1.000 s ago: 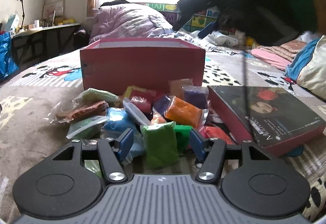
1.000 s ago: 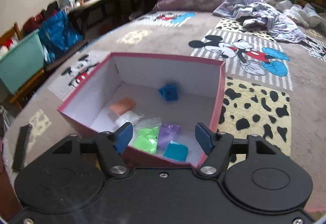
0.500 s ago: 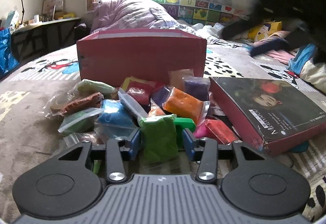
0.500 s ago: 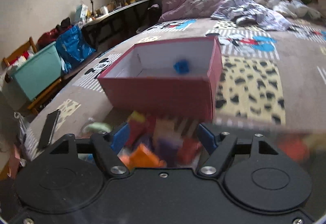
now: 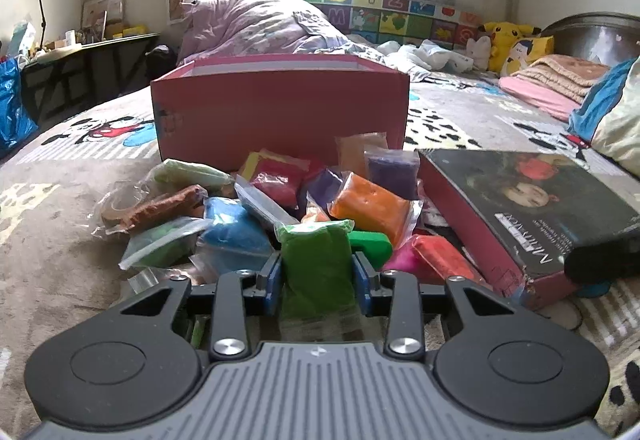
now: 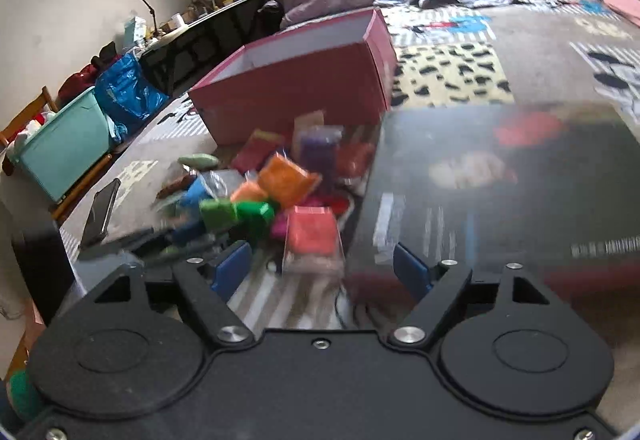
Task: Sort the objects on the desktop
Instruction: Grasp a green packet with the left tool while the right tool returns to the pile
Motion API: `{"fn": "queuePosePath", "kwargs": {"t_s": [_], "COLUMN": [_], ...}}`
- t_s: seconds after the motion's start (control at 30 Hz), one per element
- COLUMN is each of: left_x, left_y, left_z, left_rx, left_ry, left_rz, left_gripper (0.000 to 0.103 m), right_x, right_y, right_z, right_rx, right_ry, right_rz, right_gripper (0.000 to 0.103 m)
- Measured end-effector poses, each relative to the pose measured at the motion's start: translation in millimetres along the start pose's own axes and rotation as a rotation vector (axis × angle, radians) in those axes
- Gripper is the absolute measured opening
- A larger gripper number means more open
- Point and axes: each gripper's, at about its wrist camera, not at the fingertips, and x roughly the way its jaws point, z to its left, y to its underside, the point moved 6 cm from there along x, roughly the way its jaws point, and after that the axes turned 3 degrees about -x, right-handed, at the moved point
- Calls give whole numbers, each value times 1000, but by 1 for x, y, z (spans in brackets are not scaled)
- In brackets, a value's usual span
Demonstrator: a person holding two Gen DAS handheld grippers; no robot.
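Now my left hand-held gripper (image 5: 316, 274) grips the green bag (image 5: 316, 260) at the near edge of the pile on the bed, before the pink box (image 5: 280, 108). My right hand-held gripper (image 6: 322, 266) is wide, holding nothing, over the red bag (image 6: 311, 234).

Packets (image 5: 372, 208) lie before the box (image 5: 280, 112), lid (image 5: 532, 212) at their right

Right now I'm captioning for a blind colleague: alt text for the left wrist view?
The left gripper clamps a green clay packet at the front of a colourful packet pile; behind stands a pink box, with a dark box lid at right.
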Motion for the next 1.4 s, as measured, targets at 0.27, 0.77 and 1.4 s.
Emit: {"fn": "queuePosePath", "kwargs": {"t_s": [0.27,0.77,1.4], "left_x": [-12,-34,-36], "left_y": [-6,-25,-64], "left_z": [10,33,41], "left_rx": [-24,-27,7], "left_ry": [25,-24,-34], "left_rz": [8,98,107], "left_gripper": [34,34,34], "right_x": [-10,-12,22], "right_y": [25,28,9], "right_z": [10,34,62], "right_rx": [-23,-85,-338], "right_ry": [19,-37,4], "right_rz": [-19,-78,-106], "right_gripper": [93,102,102]}}
